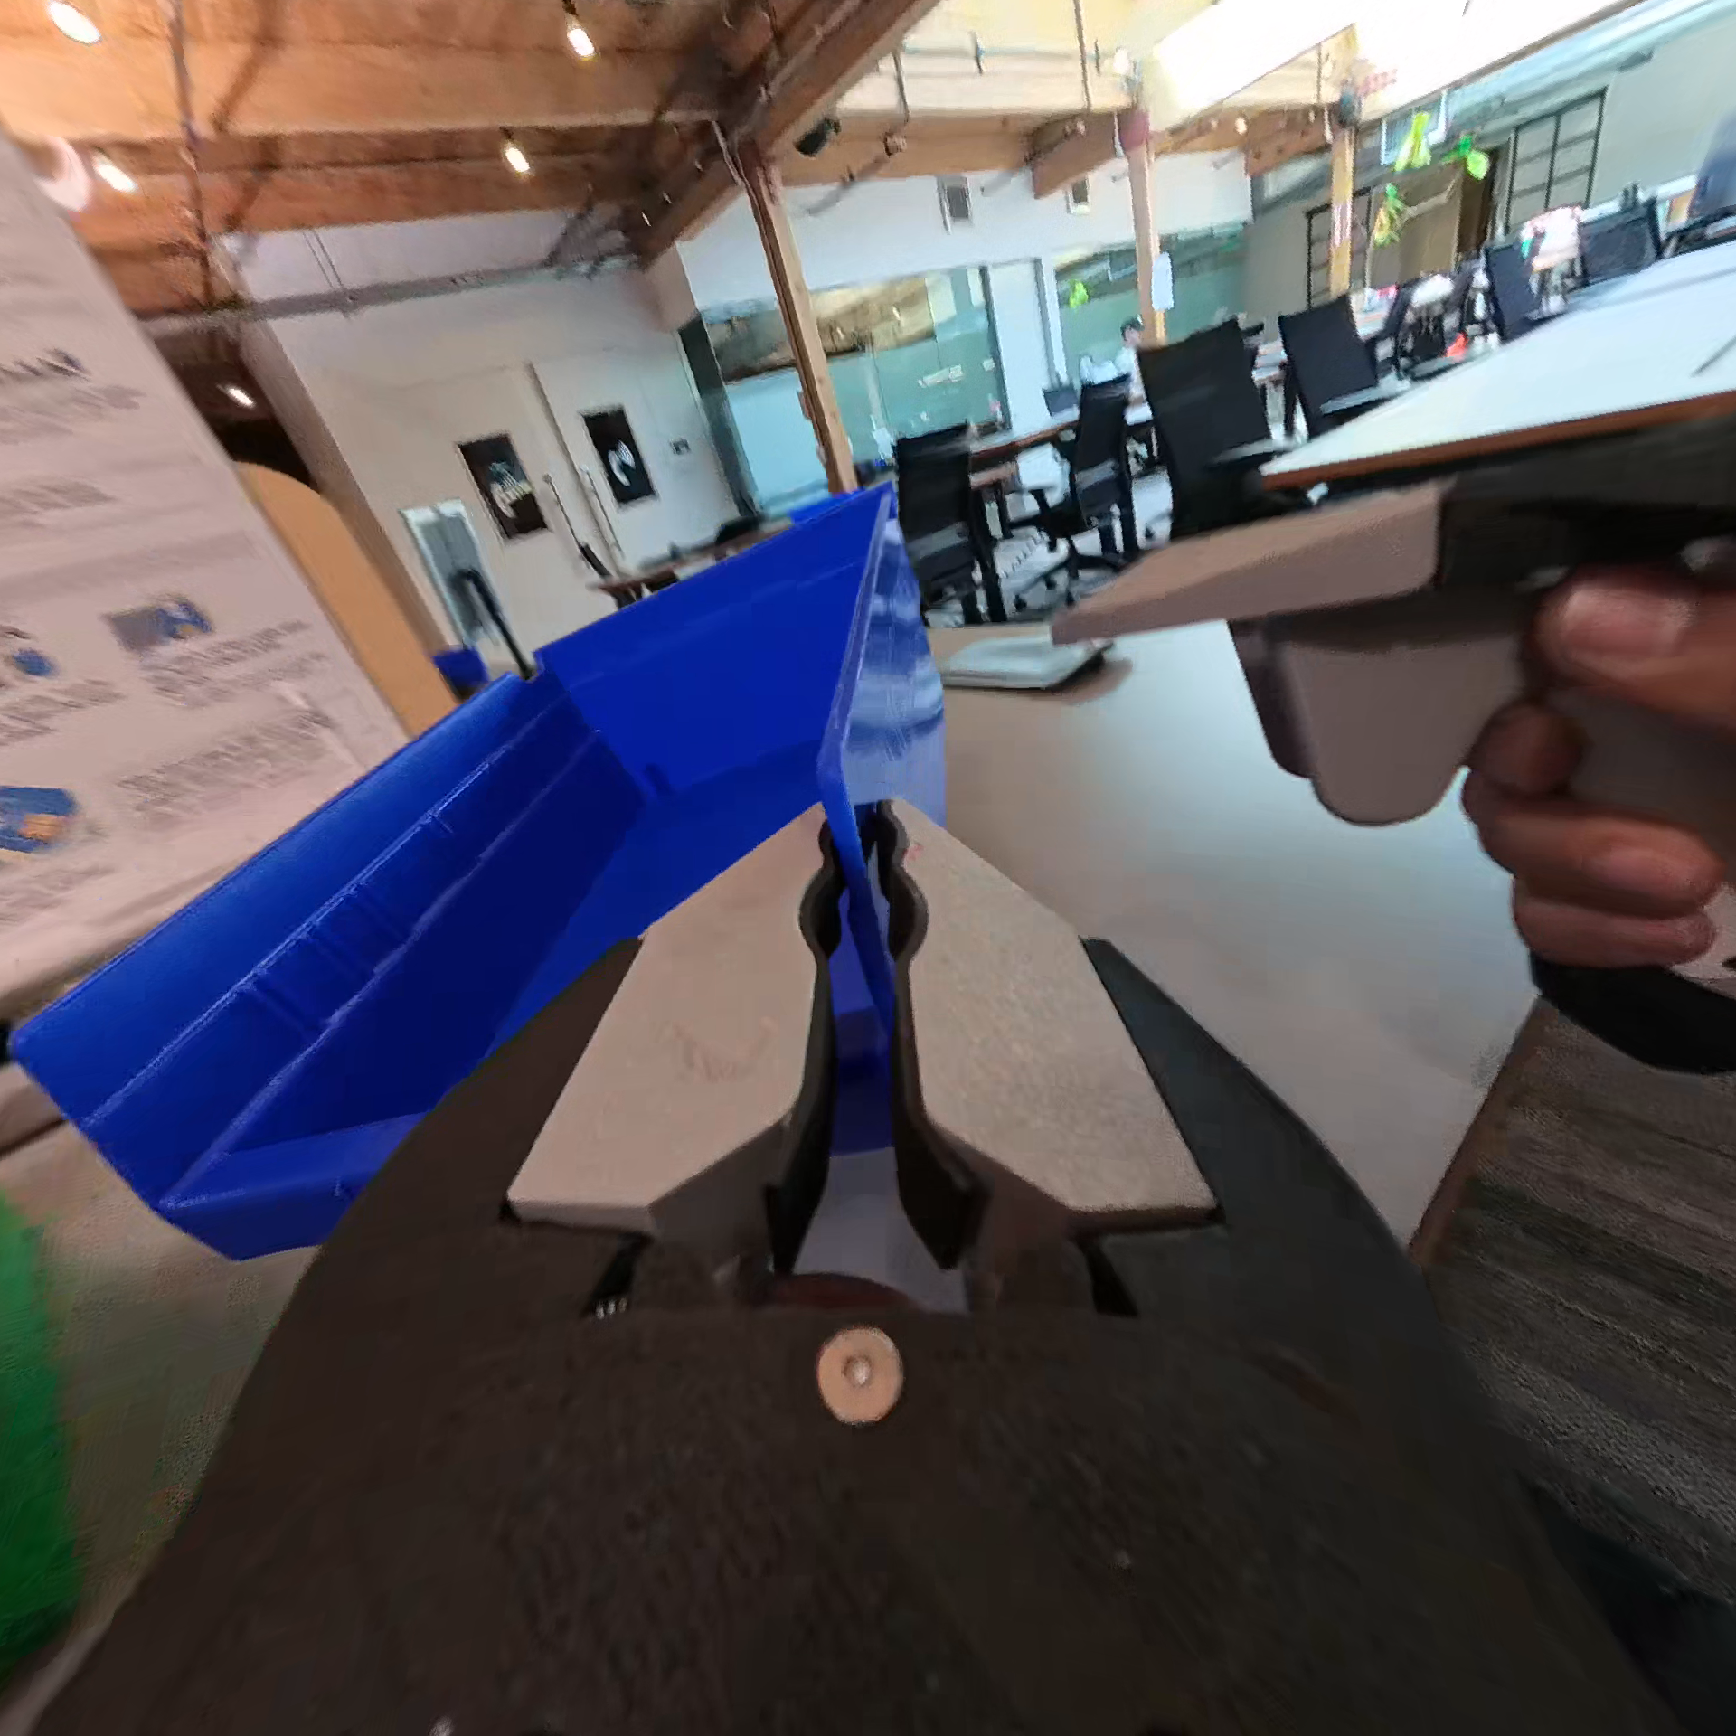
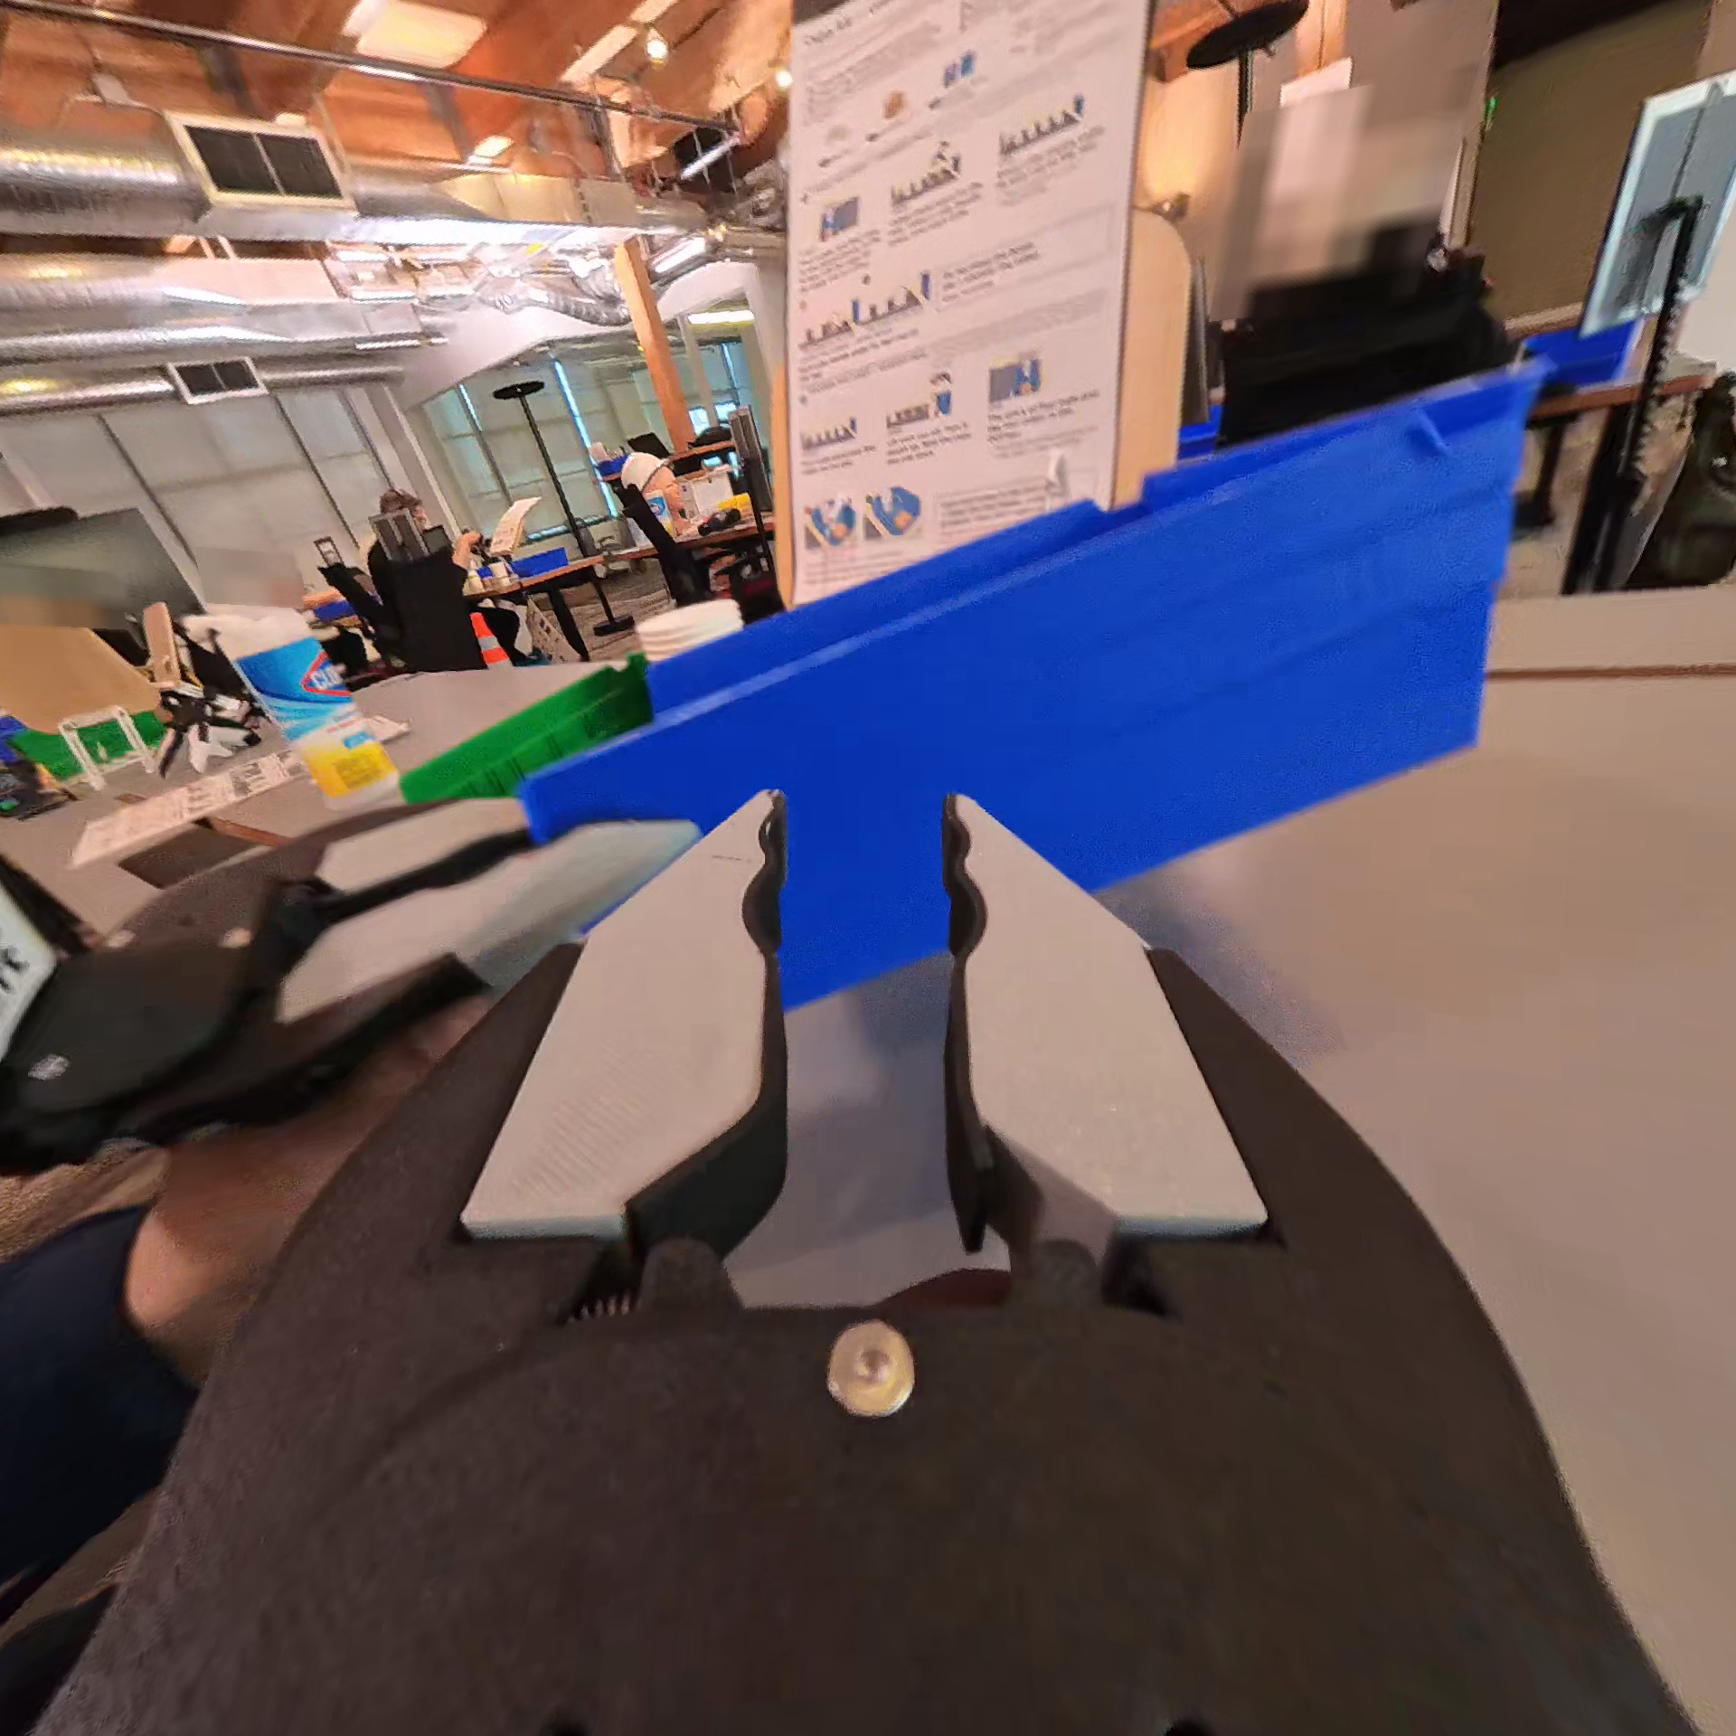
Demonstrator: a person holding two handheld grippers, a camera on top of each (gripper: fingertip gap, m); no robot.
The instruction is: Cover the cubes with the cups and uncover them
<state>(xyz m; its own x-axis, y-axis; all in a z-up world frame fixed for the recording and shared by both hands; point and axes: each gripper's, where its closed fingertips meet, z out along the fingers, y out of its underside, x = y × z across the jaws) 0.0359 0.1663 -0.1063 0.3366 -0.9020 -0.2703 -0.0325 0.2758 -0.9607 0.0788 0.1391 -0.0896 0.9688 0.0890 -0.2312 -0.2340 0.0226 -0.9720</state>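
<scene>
Here the left hand-held gripper (image 1: 860, 827) pinches the end wall of a blue bin (image 1: 395, 939) tilted above the desk (image 1: 1221, 845); the right hand-held gripper (image 2: 862, 808) hangs open, gripping nothing.

The blue bin (image 1: 395, 939), a long, shallow tray of glossy plastic with ribbed inner walls and a stepped rim, was held tilted above the grey table (image 1: 1221, 845), one end raised higher than the other. The thin end wall at its near corner was clamped between the pads of the left gripper (image 1: 860, 845), which pressed on it from both sides. In the right wrist view the bin's plain outer side wall (image 2: 1080, 705) ran slantwise across the frame. A green bin (image 2: 526, 742) of like form lay beyond its lower end. No cubes or cups could be made out with certainty.
</scene>
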